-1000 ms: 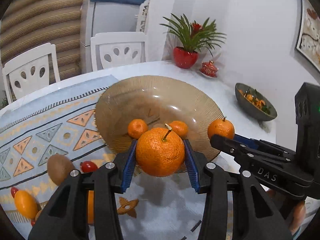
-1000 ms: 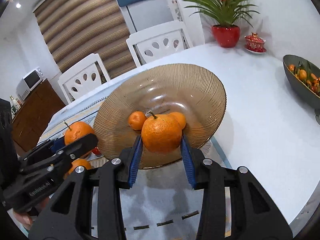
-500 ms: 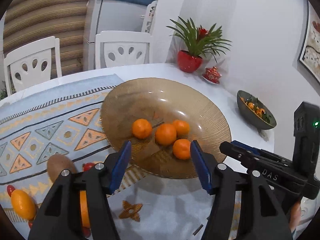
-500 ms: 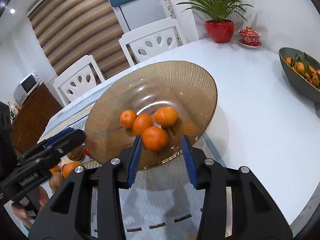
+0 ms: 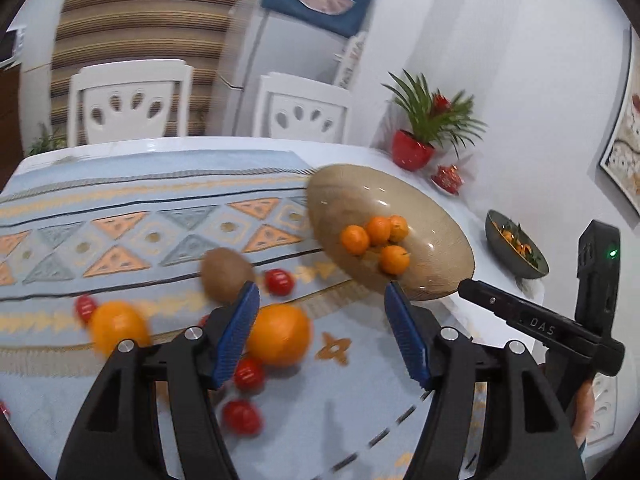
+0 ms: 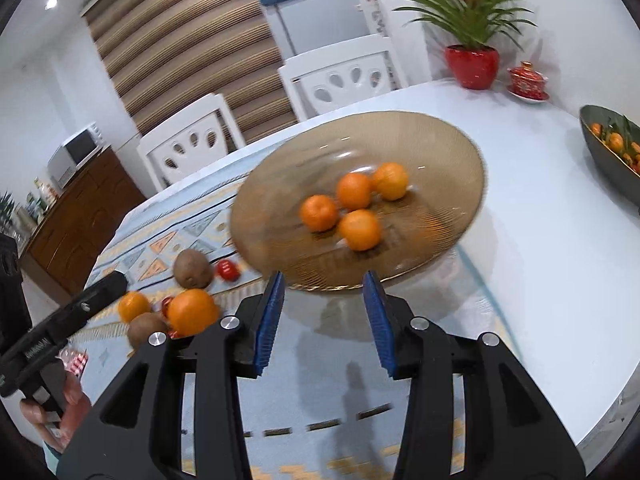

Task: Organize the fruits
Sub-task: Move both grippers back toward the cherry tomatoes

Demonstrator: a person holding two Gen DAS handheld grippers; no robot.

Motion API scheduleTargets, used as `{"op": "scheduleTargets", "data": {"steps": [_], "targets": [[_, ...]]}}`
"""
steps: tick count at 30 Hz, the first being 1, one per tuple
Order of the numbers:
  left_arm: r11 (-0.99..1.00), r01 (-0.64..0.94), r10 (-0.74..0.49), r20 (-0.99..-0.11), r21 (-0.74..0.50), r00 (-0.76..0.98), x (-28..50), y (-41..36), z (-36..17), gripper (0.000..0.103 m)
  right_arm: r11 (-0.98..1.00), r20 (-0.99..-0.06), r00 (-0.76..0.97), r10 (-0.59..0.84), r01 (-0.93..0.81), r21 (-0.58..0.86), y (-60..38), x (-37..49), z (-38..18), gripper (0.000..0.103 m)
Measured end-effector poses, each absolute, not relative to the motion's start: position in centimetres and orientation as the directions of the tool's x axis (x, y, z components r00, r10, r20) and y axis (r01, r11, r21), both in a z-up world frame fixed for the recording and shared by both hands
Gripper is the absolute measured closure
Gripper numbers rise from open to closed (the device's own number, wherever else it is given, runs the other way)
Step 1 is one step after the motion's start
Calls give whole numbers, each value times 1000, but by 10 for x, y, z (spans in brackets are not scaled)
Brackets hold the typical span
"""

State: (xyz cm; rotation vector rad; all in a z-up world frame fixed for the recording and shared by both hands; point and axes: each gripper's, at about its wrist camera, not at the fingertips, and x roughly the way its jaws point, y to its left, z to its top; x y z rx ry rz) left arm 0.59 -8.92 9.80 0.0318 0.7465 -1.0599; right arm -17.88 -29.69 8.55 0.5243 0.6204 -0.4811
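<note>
At the far left of the left wrist view an orange point(image 5: 117, 326) lay blurred on the patterned tablecloth point(image 5: 120, 208), with a small red tomato point(image 5: 85, 307) just beside it. Further right a brown kiwi point(image 5: 225, 275) sat near another tomato point(image 5: 279, 282), and a bigger orange point(image 5: 280, 340) lay in front of them, just beside the left blue pad. Two more tomatoes point(image 5: 242, 416) lay below it. The left gripper point(image 5: 320, 332) stood wide open and held nothing, its blue pads point(image 5: 236, 334) well apart above the cloth. To the right of the loose fruit stood the amber glass bowl point(image 5: 436, 240), and four mandarins point(image 5: 376, 242) sat clustered in its middle, touching one another. Right of the bowl the right gripper point(image 5: 540, 330) reached in from the edge, side on, and from there I could not tell how its jaws stood. Behind it a dark bowl point(image 5: 516, 244) of fruit sat near the wall, and a red potted plant point(image 5: 416, 148) stood on the white table point(image 5: 472, 208).

In the right wrist view the right gripper point(image 6: 324, 316) was open and empty, with its pads point(image 6: 270, 320) spread just short of the amber bowl's near rim. The four mandarins lay in the bowl beyond them, slightly blurred
</note>
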Motion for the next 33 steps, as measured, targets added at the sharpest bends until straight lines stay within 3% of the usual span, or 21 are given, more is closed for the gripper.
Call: {"op": "scheduleTargets", "data": {"steps": [17,24,30,33], "targets": [[635,691,-724,-579,-345,376,34,34,69,39,873,-707,695,-135,420,247,-194,-120,61,56],[673,640,-659,-695,-371,290,58,31,28,41,921,-722,687,-85,331,206,-156,-97,43,56],[677,636,-639,-724,-370,259,65,17,13,41,947,-742,668,-55,270,173,-137,-77,30,56],[716,618,-586,-761,-324,279,71,7,7,57,954,-741,671,-39,246,172,-134,-73,28,56]]}}
